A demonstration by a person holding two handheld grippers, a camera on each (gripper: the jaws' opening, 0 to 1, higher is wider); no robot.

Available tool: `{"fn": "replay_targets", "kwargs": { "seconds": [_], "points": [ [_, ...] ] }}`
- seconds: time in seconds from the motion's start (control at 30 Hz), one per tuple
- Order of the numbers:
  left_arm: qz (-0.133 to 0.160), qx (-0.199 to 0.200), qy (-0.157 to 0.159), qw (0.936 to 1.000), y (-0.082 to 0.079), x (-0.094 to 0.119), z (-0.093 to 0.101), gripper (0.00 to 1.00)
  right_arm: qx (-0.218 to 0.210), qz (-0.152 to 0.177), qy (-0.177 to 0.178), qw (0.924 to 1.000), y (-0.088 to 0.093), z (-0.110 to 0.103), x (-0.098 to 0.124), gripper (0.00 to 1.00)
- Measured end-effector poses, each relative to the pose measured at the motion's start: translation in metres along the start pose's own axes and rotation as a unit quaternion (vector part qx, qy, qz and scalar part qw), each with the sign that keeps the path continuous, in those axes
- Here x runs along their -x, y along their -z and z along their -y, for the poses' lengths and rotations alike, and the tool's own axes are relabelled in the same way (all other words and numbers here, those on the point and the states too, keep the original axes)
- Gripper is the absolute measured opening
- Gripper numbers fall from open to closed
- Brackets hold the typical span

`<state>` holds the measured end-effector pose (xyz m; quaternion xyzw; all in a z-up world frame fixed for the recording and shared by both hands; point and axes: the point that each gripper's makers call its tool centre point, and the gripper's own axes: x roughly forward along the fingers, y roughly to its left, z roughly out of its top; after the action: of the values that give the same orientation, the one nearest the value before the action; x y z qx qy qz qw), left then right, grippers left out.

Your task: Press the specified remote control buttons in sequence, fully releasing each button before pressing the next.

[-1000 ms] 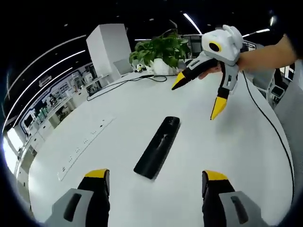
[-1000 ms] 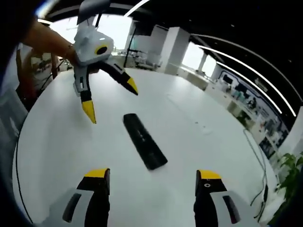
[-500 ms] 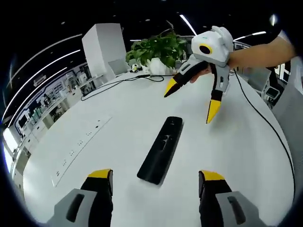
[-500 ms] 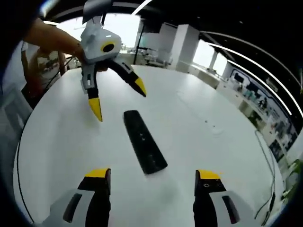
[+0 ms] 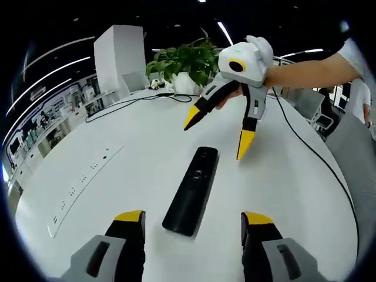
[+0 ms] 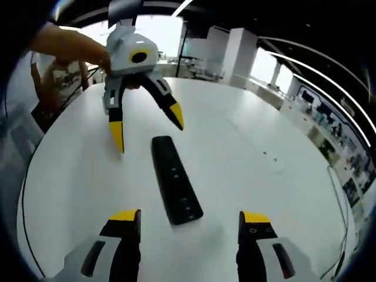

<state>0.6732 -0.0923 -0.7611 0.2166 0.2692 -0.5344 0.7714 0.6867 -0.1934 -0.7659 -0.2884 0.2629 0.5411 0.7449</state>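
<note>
Left gripper view, remote control (image 5: pixel 190 191): black, slim, lying flat on the white table (image 5: pixel 305 194), long axis running away from the camera, buttons up, nothing touching it.
Right gripper view, remote control (image 6: pixel 175 187): same flat pose, between the near jaws and the far gripper.
Left gripper (image 5: pixel 192 220): jaws spread wide, holding nothing, yellow tips either side of the remote's near end, not touching it.
Right gripper (image 6: pixel 183 218): jaws wide apart, holding nothing, near end of the remote between them.
Right gripper seen from the left gripper view (image 5: pixel 216 134): held in a hand above the far end of the remote, tips parted, off the table.
Left gripper seen from the right gripper view (image 6: pixel 146 131): likewise raised over the remote's far end, tips parted.
Table surroundings: potted plant (image 5: pixel 182 61) at the far edge, black cable (image 5: pixel 317 158) along the right side, white power strip (image 5: pixel 82 182) on the left.
</note>
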Motion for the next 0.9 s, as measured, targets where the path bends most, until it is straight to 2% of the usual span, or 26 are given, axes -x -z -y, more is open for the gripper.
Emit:
{"fn": "replay_targets", "kwargs": {
  "seconds": [0.3, 0.53, 0.9],
  "points": [
    [-0.007, -0.005, 0.010, 0.9999, 0.002, -0.006, -0.005, 0.58, 0.005, -0.005, -0.025, 0.9997, 0.003, -0.006, -0.008, 0.62],
    [-0.011, -0.005, 0.021, 0.9997, 0.001, -0.008, -0.001, 0.49, 0.012, -0.007, -0.047, 0.9988, 0.001, -0.009, -0.015, 0.57],
    [-0.031, 0.001, 0.043, 0.9986, 0.007, -0.010, 0.007, 0.43, 0.013, -0.010, -0.077, 0.9969, -0.002, -0.013, -0.014, 0.46]
  ]
}}
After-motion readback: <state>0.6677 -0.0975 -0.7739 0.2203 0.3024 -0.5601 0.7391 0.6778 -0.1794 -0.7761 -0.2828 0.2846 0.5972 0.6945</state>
